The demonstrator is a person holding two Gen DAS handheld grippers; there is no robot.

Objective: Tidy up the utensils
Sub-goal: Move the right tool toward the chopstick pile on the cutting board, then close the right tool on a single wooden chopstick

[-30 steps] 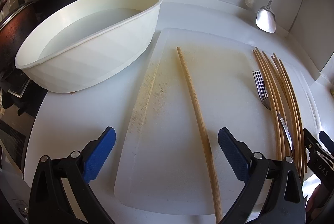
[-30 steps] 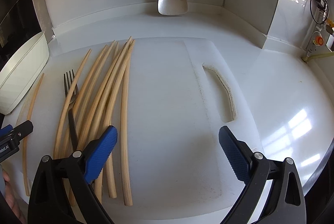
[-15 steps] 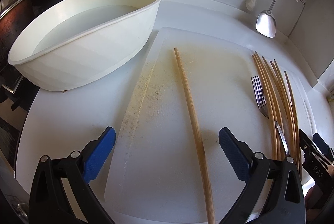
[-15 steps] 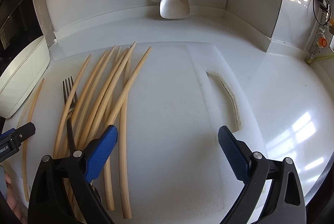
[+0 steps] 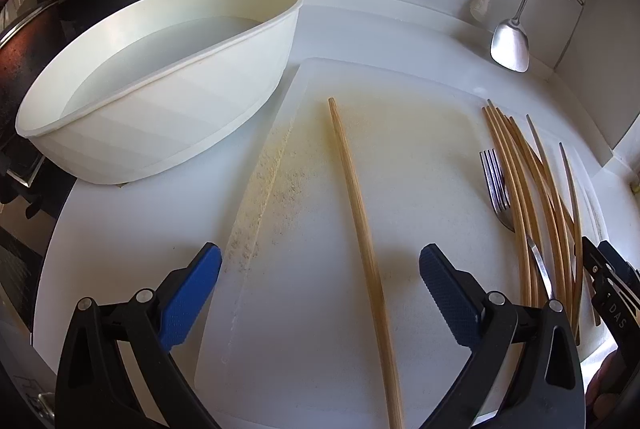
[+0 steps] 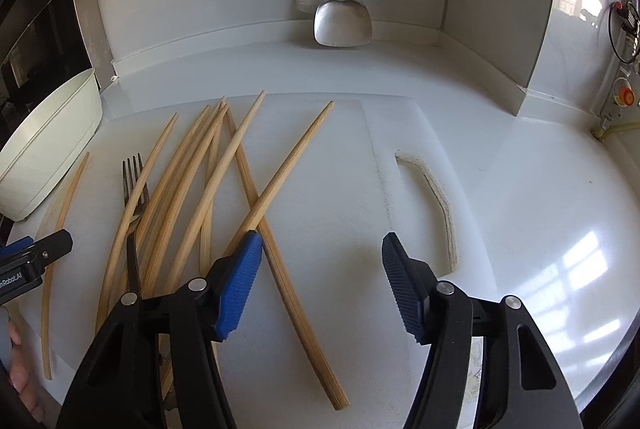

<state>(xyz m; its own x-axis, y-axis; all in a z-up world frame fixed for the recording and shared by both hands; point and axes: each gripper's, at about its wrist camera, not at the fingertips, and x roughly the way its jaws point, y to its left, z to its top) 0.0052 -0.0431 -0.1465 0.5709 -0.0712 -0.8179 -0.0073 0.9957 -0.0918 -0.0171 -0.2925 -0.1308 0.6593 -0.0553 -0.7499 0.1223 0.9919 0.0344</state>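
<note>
The near ends of the bundled chopsticks [image 6: 188, 189] and the fork [image 6: 134, 213] handle are hidden behind the right gripper [image 6: 320, 281]; roughly eight sticks show, though overlap blurs the count. One single chopstick [image 5: 360, 213] lies apart, toward the left edge of the cutting board [image 5: 400, 157] on the bench, beside one white tub [image 5: 160, 109]. The left gripper [image 5: 320, 285] has its jaws wide apart, empty; the right's gape too, holding nothing.
</note>
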